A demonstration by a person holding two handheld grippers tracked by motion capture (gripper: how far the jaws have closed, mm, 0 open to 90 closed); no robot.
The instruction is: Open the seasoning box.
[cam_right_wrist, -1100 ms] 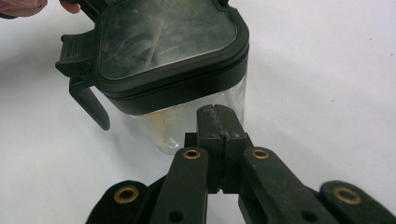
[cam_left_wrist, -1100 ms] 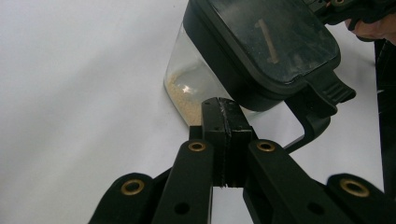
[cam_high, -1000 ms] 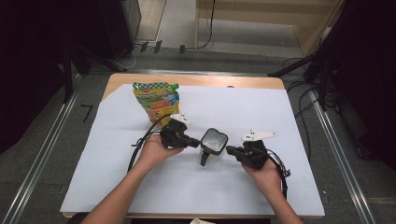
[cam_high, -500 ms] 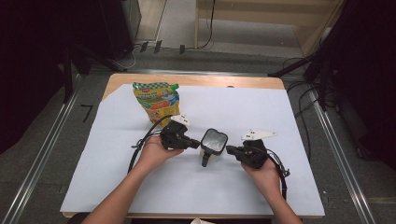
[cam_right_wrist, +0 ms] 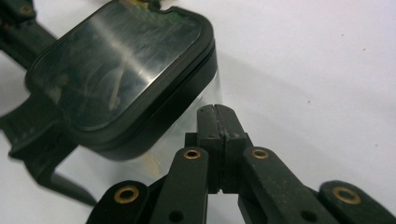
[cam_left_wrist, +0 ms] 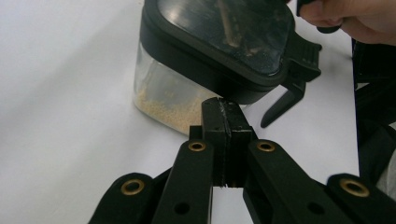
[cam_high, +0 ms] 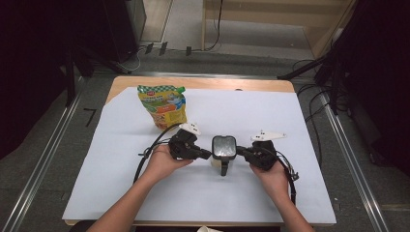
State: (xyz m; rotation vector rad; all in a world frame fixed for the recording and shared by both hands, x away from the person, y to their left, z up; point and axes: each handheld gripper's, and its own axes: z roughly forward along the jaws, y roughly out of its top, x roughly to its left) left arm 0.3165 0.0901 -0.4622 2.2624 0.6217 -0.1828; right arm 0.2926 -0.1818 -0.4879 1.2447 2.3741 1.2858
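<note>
High view, snack pouch (cam_high: 163, 104) behind container (cam_high: 224, 147) (well apart)

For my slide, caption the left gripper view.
Left gripper, jaws shut, tip at the black-lidded clear container holding pale grains, on the white table.

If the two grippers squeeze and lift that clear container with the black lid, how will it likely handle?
The container looks like rigid plastic, so it should hold its shape. Only a thin layer of grain shows at its bottom, so it is probably light and slides easily on the smooth white table. Its glossy lid may be slippery.
</note>
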